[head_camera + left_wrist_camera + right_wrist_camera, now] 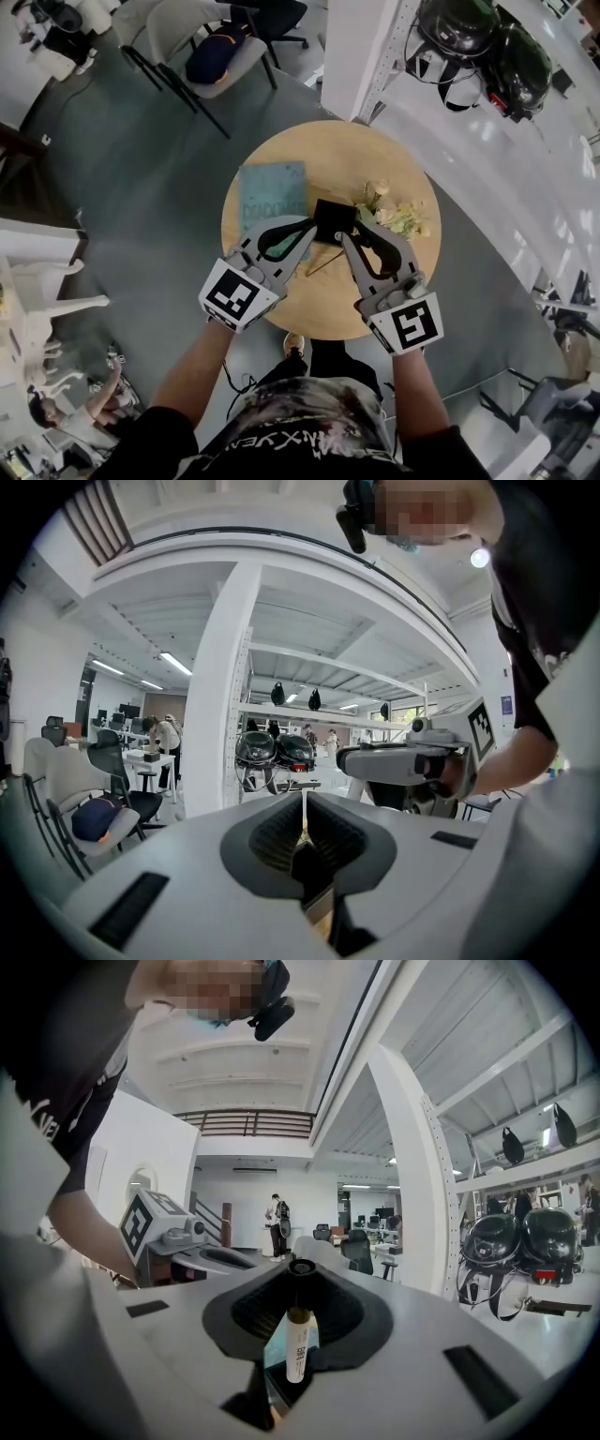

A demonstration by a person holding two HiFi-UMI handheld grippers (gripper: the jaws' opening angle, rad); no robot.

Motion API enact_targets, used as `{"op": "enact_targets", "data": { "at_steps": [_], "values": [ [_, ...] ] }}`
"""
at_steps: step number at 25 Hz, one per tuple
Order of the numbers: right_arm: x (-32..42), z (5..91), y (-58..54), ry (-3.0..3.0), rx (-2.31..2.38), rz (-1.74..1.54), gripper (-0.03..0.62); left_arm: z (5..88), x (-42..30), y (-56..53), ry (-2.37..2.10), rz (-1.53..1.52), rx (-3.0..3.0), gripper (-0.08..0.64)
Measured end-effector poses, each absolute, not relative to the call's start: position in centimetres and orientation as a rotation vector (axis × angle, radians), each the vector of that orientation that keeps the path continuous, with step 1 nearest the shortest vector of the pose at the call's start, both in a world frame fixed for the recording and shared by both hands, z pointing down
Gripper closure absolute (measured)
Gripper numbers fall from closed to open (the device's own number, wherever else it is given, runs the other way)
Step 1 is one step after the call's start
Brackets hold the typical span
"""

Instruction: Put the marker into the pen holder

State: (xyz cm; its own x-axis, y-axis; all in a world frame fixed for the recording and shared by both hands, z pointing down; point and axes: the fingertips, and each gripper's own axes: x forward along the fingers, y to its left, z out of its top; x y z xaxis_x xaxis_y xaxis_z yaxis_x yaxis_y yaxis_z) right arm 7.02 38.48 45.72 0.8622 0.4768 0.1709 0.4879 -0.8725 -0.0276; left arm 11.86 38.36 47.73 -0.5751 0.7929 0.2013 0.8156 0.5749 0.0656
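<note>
Marker [296, 1340] clamped in right jaws, left jaws pressed together, both partly hiding pen holder [334, 219].

Left hand-held gripper [313, 226] shut; right hand-held gripper [345, 235] clamped.

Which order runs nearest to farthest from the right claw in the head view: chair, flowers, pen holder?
1. Pen holder: at the table's centre, right by the tips of the right claw.
2. Flowers: on the table's right side.
3. Chair: on the floor beyond the table, upper left.
</note>
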Motion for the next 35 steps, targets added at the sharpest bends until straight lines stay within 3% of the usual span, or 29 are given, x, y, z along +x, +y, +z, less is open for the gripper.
{"op": "enact_targets", "data": {
  "at_steps": [35],
  "values": [
    [7.7,56.6,41.2,-0.746,-2.888,-0.355,0.526,56.1,10.7,41.2,-2.574,-0.357,-1.339,0.529]
  ]
}}
